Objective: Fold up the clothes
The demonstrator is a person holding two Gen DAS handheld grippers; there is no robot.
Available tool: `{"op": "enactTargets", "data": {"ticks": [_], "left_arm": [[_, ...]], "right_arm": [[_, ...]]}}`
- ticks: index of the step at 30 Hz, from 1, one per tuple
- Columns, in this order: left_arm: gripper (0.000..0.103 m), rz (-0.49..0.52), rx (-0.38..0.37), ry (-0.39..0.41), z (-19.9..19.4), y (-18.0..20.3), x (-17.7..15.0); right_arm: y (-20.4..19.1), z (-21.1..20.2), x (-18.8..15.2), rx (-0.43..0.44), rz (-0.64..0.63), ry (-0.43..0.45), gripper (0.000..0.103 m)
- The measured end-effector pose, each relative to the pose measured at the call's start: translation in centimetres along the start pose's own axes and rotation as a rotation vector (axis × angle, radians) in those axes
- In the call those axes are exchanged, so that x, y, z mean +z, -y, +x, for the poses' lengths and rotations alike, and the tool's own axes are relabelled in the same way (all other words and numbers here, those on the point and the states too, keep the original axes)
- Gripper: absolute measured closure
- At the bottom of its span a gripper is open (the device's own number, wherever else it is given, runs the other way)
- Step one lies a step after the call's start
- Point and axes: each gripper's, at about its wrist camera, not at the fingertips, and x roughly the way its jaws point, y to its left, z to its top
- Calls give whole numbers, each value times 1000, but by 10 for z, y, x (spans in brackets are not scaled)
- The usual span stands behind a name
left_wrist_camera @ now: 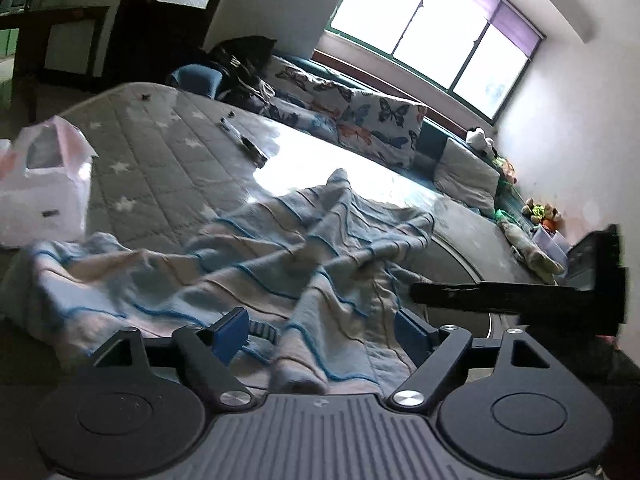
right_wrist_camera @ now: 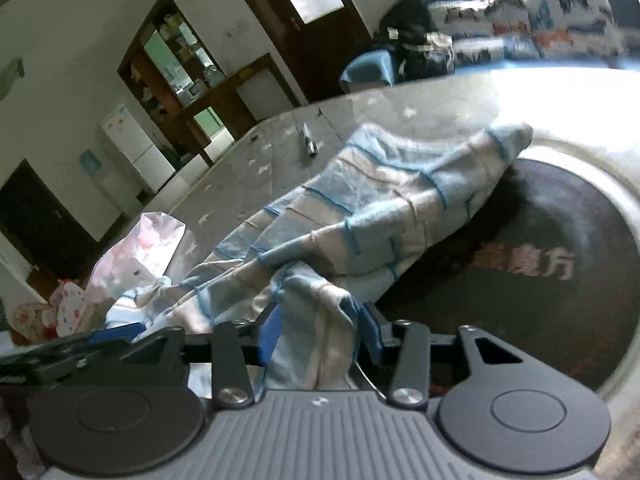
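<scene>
Right gripper (right_wrist_camera: 318,336): pads pinch a bunched edge of the striped garment (right_wrist_camera: 360,208). Left gripper (left_wrist_camera: 320,334): wide, cloth lying between its fingers. Garment rumpled on bed ahead. Likely mid-fold; next, lift and spread flat.

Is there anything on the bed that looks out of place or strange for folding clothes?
Yes. A dark pen-like object lies loose on the star-patterned bedspread, beyond the crumpled striped garment. It is apart from the cloth. Two small dark bits lie farther back; they are too small to identify.

Left hand-held gripper (left_wrist_camera: 320,336) gapes wide; right hand-held gripper (right_wrist_camera: 318,334) stands narrower.
</scene>
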Motion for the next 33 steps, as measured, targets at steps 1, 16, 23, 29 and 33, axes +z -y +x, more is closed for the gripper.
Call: {"op": "enactTargets", "data": {"ticks": [1,16,23,29,33], "left_arm": [[19,1,0,4,-2,-6,3],[17,64,-42,15,-17,-57,34],[17,137,-67,-49,0,-54,27],[17,205,-76,-126,23,-44,14],[17,252,-66,-182,33,-42,3]], "right_arm": [[3,6,-1,0,10,-11,59],[-16,-106,-5,-171,-157,99,95],[14,-180,-25,-416,-154,108,95],[52,-210,-52,-580,-80,74,96],[78,-225,-73,-656,-4,49,96]]}}
